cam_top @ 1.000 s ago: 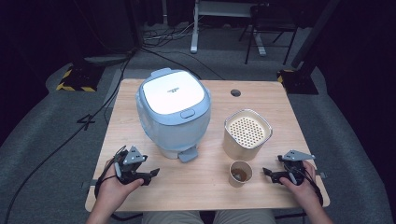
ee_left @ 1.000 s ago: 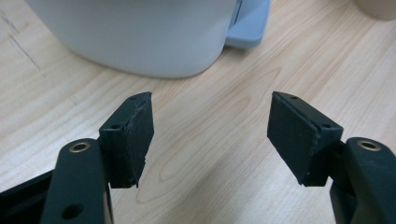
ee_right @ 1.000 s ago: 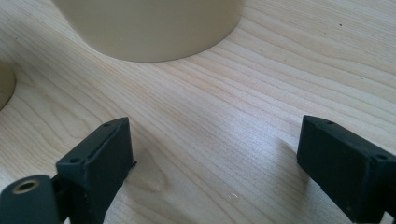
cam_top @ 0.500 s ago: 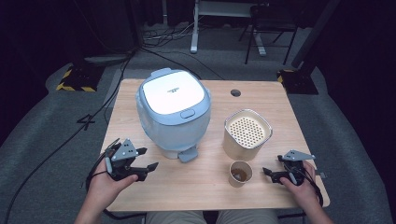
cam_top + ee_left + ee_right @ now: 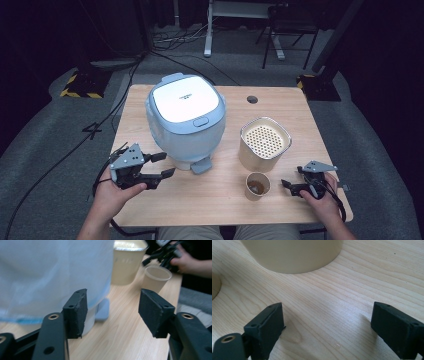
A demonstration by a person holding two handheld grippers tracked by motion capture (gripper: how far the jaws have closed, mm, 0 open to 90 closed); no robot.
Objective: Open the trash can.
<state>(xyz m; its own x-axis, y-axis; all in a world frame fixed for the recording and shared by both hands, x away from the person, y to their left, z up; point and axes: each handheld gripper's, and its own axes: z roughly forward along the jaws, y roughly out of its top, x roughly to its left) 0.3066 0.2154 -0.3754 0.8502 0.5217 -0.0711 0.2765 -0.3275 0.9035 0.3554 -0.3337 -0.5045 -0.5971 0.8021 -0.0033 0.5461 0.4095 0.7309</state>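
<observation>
Left of the rice cooker [image 5: 186,120] on the desk [image 5: 220,205], I hold my left gripper [image 5: 161,165] wide and empty, nearer it than my wide right gripper [image 5: 286,186], pointing rightward toward its base.

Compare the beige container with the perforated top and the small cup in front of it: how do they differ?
The beige container is much bigger than the small cup and stands farther from the person. The container has a rounded-square rim fitted with a perforated insert; the cup has a round, open mouth with something brownish at its bottom. The cup stands between the container and the right gripper. Both are beige, upright on the wooden table, and not gripped.
</observation>
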